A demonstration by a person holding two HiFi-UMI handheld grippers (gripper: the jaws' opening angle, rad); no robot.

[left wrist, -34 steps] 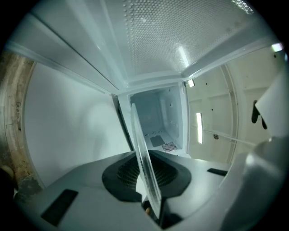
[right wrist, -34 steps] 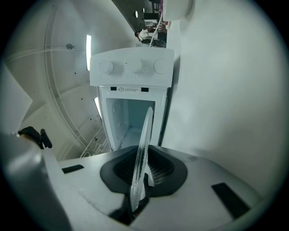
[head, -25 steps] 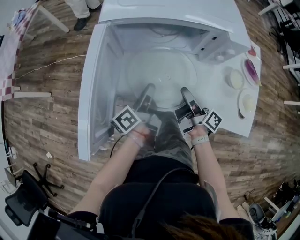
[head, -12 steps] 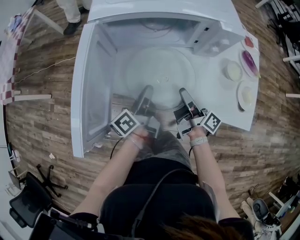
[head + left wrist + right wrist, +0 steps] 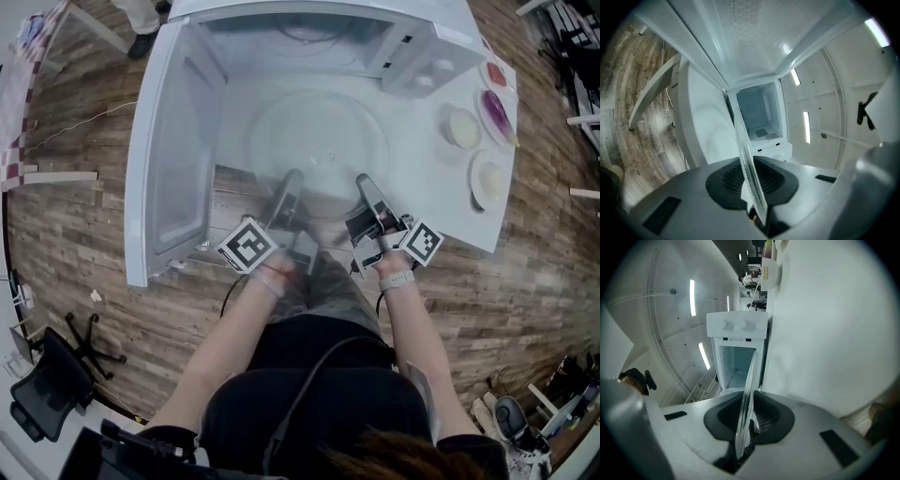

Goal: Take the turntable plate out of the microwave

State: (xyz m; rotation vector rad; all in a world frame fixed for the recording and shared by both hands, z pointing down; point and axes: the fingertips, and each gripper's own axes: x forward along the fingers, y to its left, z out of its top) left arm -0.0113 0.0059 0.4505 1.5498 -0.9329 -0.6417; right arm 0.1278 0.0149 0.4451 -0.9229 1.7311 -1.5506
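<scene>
The clear glass turntable plate (image 5: 319, 141) is held flat in front of the open white microwave (image 5: 309, 37), above the white table (image 5: 441, 202). My left gripper (image 5: 292, 183) is shut on the plate's near rim at the left. My right gripper (image 5: 366, 186) is shut on the near rim at the right. In the left gripper view the plate's edge (image 5: 750, 178) runs between the pads of the left gripper (image 5: 757, 208), with the microwave (image 5: 759, 117) beyond. In the right gripper view the plate's edge (image 5: 747, 399) sits clamped in the right gripper (image 5: 743, 441), facing the microwave's cavity (image 5: 736, 362).
The microwave door (image 5: 173, 150) stands swung open at the left. On the table's right end lie a pale bowl (image 5: 461, 127), a purple-filled dish (image 5: 497, 117), a white dish (image 5: 487, 181) and a red-filled dish (image 5: 497, 73). An office chair (image 5: 56, 375) stands on the wooden floor.
Both grippers have drawn the plate back toward the person, so it sits farther out of the microwave cavity. Both grips are unchanged.
</scene>
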